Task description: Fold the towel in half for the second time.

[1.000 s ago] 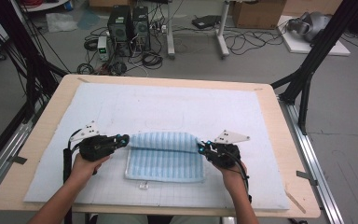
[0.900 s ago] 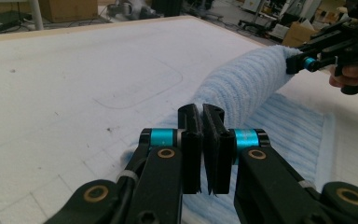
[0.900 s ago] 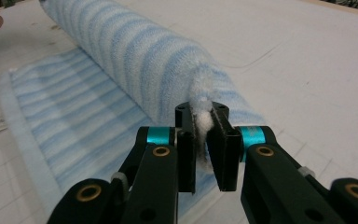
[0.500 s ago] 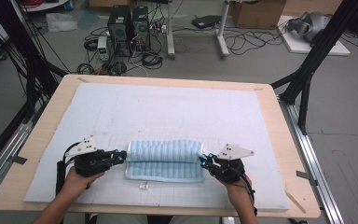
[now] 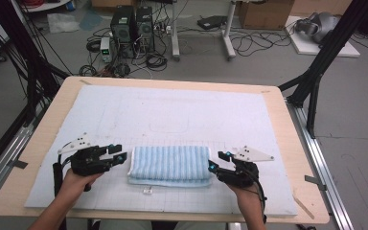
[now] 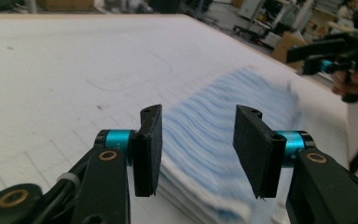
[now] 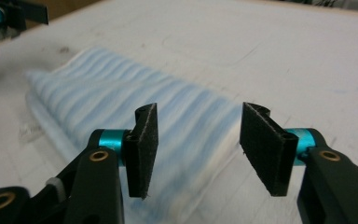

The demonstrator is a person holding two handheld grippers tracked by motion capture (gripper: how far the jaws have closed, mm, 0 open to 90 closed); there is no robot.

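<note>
As it lies folded: towel (image 5: 169, 165) blue-striped, flat | both hand-held grippers just released, empty

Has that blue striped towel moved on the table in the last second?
Yes. The towel was folded toward the person: against the table's near edge, its far edge has come nearer. Both grippers' jaws, left and right, have just been opening, clear of it.
</note>
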